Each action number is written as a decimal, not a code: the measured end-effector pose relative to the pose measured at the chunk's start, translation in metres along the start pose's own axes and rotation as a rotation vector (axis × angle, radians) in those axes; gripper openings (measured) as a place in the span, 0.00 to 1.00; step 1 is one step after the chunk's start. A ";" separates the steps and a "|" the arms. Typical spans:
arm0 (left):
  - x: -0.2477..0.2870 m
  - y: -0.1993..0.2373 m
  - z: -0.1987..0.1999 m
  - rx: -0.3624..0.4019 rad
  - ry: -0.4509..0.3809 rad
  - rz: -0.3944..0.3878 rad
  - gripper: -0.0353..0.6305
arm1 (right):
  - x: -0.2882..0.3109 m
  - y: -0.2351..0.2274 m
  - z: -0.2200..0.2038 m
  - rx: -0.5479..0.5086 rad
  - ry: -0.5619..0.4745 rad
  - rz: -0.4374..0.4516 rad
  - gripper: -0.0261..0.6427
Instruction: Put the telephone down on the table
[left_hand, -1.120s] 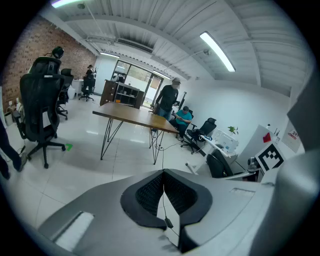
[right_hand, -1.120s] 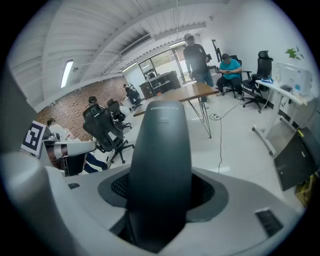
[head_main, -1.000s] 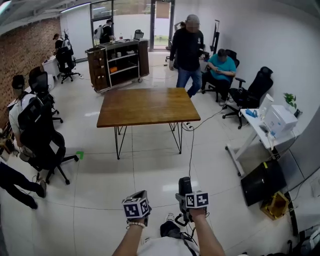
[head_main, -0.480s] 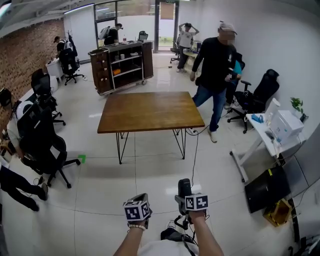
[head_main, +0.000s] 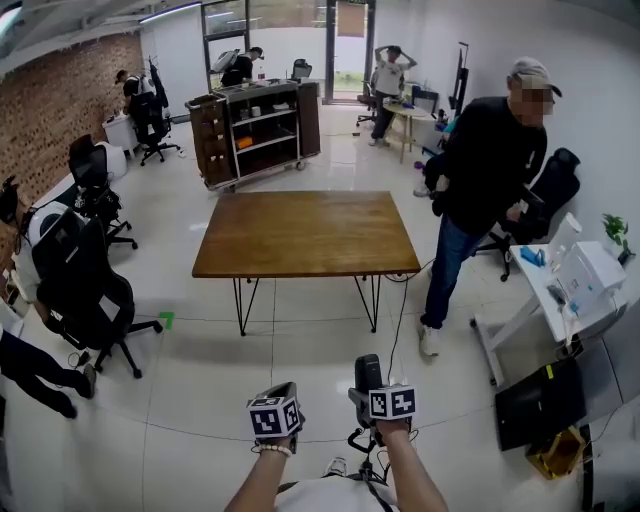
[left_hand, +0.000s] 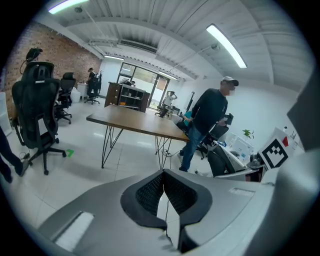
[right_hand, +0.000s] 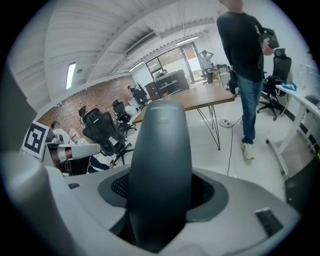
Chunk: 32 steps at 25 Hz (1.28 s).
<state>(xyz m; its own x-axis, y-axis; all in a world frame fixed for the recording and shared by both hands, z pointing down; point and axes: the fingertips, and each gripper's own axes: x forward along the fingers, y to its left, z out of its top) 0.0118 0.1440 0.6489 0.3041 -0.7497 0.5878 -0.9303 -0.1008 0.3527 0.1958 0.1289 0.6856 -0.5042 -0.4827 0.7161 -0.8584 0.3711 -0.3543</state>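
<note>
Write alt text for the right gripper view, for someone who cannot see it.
A dark telephone handset stands clamped between two grey jaws. Beyond it, a person in a dark top stands beside a wooden table in an office.

No legible text, number or brand in any view. Telephone (right_hand: 159, 165): faint imprint near its top end, too small to read. Left cube (head_main: 273, 416) and right cube (head_main: 393, 402): black-and-white square marker patterns, no characters.
</note>
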 end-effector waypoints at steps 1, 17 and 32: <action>0.006 -0.001 0.003 -0.004 0.000 0.008 0.03 | 0.004 -0.005 0.005 -0.007 0.009 0.006 0.47; 0.118 0.039 0.084 -0.060 0.008 0.055 0.03 | 0.097 -0.054 0.110 -0.036 0.070 0.026 0.47; 0.235 0.123 0.209 -0.032 0.072 -0.011 0.03 | 0.210 -0.063 0.258 0.033 0.052 -0.040 0.47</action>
<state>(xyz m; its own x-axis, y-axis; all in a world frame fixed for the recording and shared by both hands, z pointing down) -0.0741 -0.1810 0.6785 0.3292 -0.6999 0.6339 -0.9201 -0.0868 0.3820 0.1197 -0.2002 0.7035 -0.4642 -0.4541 0.7604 -0.8810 0.3256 -0.3433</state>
